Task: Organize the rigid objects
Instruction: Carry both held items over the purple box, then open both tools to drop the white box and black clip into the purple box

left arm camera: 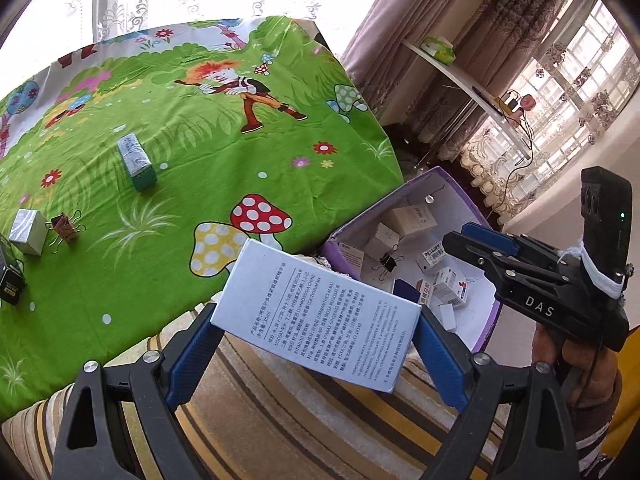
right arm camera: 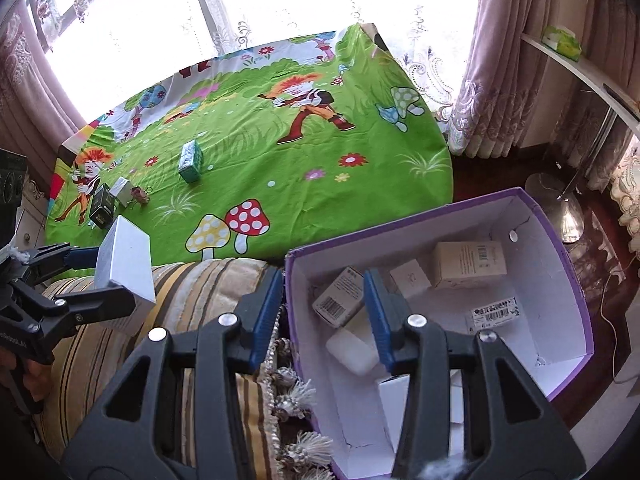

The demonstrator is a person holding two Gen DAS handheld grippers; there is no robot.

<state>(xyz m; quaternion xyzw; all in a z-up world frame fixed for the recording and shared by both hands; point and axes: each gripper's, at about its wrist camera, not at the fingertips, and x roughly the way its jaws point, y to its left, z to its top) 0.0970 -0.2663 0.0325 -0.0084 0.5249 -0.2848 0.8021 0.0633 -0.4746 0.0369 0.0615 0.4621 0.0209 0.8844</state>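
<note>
Left gripper (left arm camera: 316, 344) clamps a white carton (left arm camera: 316, 316) across its width, jaws wide, blue pads pressed on both sides; carton tilted, printed face up. It hangs over the striped cushion (left arm camera: 248, 400), just short of the purple bin (right arm camera: 568, 280), which sits beside the green-clothed counter (left arm camera: 200, 128).

Right gripper (right arm camera: 320, 316) is empty, jaws part open, hovering over the bin's near-left wall; nothing between the pads.

Step in hand, as I judge it: carry the carton to the bin and drop it in. To do well: cross the near rim with the carton clear of the wall, level it, release low over a bare patch of bin floor, likely the right side. Don't open until the whole carton is inside the rim. The right gripper sits in the entry path, so it should clear off or the left should come in further along.

Bin already holds several small boxes (right arm camera: 468, 264) and a black binder clip (left arm camera: 387, 262); the carton may land on them and lean.

Still on the counter: green box (left arm camera: 136, 160), silver box (left arm camera: 29, 231), brown binder clip (left arm camera: 64, 226), black box (left arm camera: 11, 284).
</note>
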